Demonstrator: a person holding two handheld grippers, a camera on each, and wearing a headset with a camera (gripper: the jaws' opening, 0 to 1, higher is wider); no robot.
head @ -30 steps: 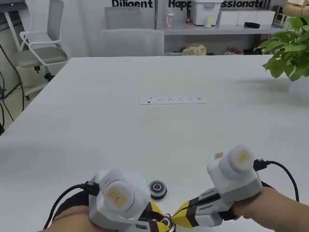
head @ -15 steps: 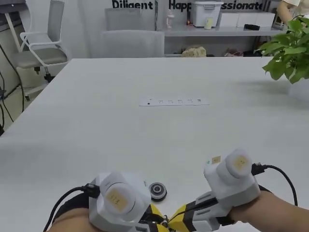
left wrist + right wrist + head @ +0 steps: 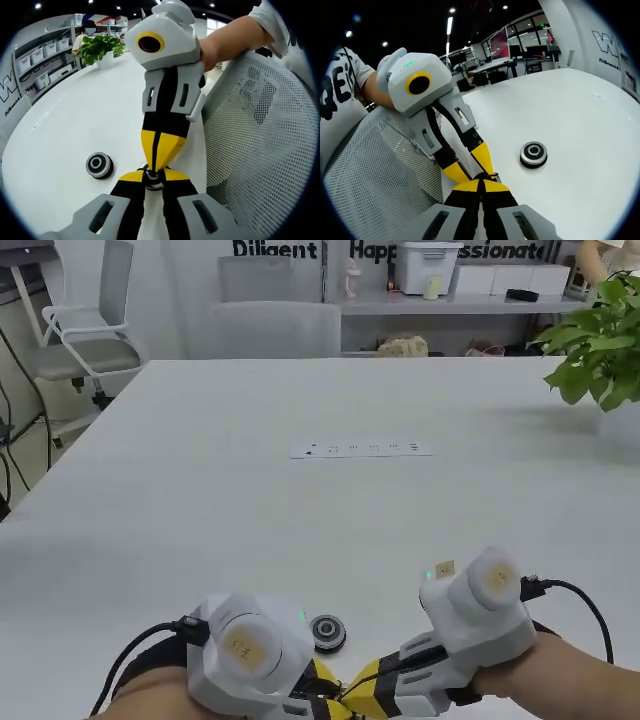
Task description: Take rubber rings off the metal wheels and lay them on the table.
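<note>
Yellow fingers (image 3: 131,176) of left gripper (image 3: 152,176) and right gripper (image 3: 482,182) meet tip to tip, both pinched nearly closed on small wheel (image 3: 153,180) at near desk (image 3: 300,520) edge. Second wheel (image 3: 327,632), black-ringed, lies flat just beyond.

The head view looks forward and down from the near edge of the desk (image 3: 200,470), well above the work. Each gripper view sits low, close behind its jaws: the left hand-held gripper (image 3: 151,176) faces the right hand-held gripper (image 3: 156,166) tip to tip. All three share the loose wheel (image 3: 327,632) and the meeting tips.
</note>
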